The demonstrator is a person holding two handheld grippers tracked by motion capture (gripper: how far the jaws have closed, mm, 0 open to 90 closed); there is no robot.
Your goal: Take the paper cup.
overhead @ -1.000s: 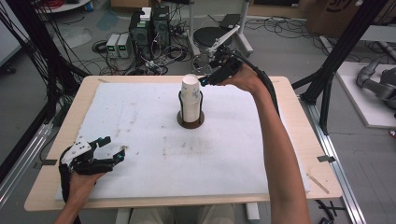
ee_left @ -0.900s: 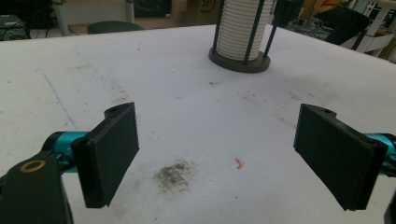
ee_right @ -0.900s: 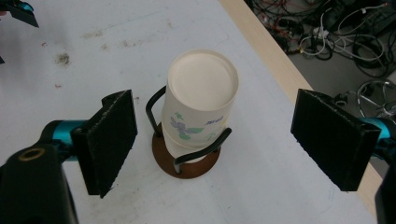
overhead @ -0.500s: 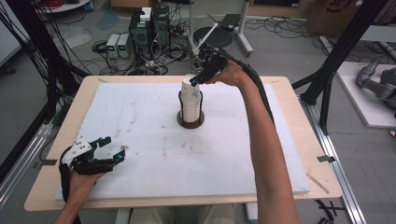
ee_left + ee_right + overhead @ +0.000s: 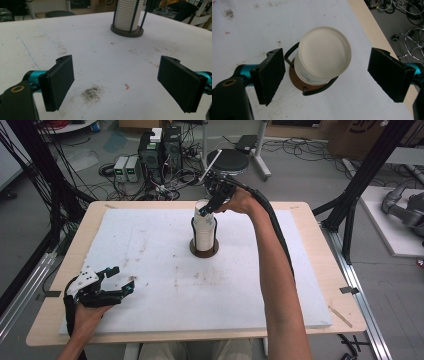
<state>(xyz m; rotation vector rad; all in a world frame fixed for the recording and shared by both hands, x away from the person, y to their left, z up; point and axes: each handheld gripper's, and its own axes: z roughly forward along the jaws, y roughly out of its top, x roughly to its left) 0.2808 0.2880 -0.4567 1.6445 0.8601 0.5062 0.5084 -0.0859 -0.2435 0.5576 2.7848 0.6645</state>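
Note:
A stack of white cups point(image 5: 203, 227) stands upside down in a holder with a brown round base point(image 5: 204, 252) and black wire uprights, at the back middle of the white mat. My right gripper point(image 5: 205, 211) points down over the stack's top. In the right gripper view it point(image 5: 329, 73) is open, and the top cup point(image 5: 324, 53) sits between the two pads with a gap on each side. My left gripper point(image 5: 121, 279) rests open near the mat's front left corner; in its own view it point(image 5: 120, 82) has nothing between its pads, and the stack point(image 5: 127, 15) stands farther off.
The white mat point(image 5: 150, 250) covers most of the wooden table point(image 5: 320, 270) and bears dirt smudges point(image 5: 92, 92). Beyond the table's far edge are cables, black boxes point(image 5: 160, 147) and a round stool point(image 5: 227, 160) on the floor. Black frame posts point(image 5: 360, 185) stand at the right.
My right gripper has moved left and slightly down, from beside the stack's upper right to straddling its top cup. The left gripper has stayed where it was.

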